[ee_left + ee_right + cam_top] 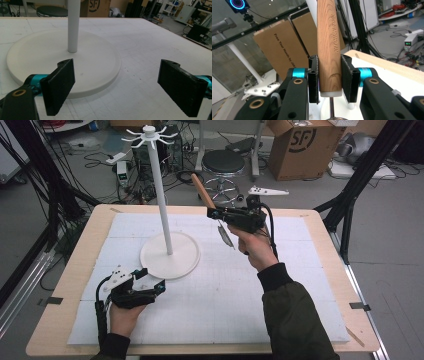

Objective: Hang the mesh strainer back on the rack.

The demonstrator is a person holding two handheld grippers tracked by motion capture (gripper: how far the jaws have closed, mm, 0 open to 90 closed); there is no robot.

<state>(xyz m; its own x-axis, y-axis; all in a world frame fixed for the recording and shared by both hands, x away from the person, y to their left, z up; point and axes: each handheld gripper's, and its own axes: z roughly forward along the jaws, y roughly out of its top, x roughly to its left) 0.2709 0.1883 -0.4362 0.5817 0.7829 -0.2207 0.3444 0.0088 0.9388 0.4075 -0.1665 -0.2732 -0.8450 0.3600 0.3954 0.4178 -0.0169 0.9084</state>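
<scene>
Right gripper (216,213) clamped on wooden-handled utensil (328,47), handle up, metal end hanging below jaws, raised beyond and right of stand (161,195). Left gripper (150,282) spread wide, empty, low on mat just short of stand base (100,65). Probably hanging step: lift toward hooks (149,136), keep handle steady, brace base if needed.

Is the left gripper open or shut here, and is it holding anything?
Open and empty. In the left gripper view the left gripper has its fingers spread wide apart, with bare table and the white stand's base between them.
</scene>
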